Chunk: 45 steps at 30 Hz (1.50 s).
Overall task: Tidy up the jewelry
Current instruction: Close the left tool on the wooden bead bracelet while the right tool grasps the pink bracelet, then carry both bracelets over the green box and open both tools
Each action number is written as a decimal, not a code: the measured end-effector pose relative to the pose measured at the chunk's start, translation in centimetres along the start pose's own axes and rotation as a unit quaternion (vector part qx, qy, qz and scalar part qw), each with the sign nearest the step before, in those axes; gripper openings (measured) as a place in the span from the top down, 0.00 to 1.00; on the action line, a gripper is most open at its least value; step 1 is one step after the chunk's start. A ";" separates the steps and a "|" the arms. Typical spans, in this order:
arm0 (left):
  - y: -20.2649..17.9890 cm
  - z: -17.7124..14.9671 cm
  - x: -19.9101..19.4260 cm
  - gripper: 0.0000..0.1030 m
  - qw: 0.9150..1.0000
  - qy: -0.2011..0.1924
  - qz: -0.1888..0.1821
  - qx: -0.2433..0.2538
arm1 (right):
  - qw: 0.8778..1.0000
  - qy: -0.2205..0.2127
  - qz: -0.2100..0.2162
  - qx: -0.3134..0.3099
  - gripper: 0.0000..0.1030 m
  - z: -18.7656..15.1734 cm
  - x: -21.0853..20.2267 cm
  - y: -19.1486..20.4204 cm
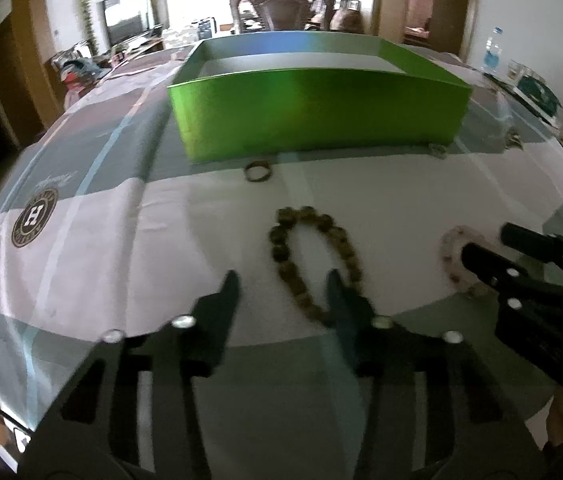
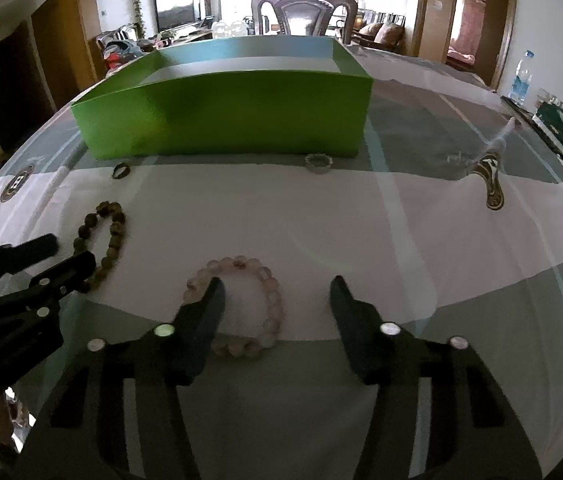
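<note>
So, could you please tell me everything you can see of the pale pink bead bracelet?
The pale pink bead bracelet is a closed loop of round, translucent-looking beads, a few darker. It lies flat on the checked tablecloth, straddling a white band and a grey-green one. The right gripper has its fingers down around it: one finger covers the loop's left side, the other stands clear to the right. It does not look gripped.

A table with a checked cloth (image 2: 321, 224) holds a big green box (image 2: 221, 112). In front of the box lie a dark ring (image 2: 120, 170), a pale ring (image 2: 318, 163), a brown bead bracelet (image 2: 103, 240), a pink bead bracelet (image 2: 241, 304) and a shiny clip (image 2: 491, 182).
</note>
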State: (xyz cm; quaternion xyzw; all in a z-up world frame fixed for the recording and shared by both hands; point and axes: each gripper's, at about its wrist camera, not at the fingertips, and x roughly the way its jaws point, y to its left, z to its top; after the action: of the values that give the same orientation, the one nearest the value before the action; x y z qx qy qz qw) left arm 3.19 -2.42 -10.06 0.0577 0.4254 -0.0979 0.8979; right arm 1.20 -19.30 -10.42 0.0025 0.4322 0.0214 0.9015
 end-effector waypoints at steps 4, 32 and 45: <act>-0.9 -0.2 -0.2 0.85 1.000 -0.001 -0.009 0.021 | 1.000 -0.001 0.006 -0.003 0.72 -0.1 -0.2 0.1; 2.5 10.9 -6.9 0.92 0.995 -0.084 -0.052 0.014 | 0.990 -0.137 0.015 -0.025 0.92 11.0 -7.6 0.3; 4.2 18.7 2.2 0.92 0.999 -0.048 0.001 -0.009 | 0.996 -0.078 0.041 0.004 0.92 18.4 1.7 0.5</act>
State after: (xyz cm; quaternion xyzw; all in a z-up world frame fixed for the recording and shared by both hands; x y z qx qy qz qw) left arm 19.53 -2.12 0.10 0.0454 0.3830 -0.0956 0.9177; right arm 16.60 -18.44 -0.21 0.0259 0.3604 0.0565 0.9307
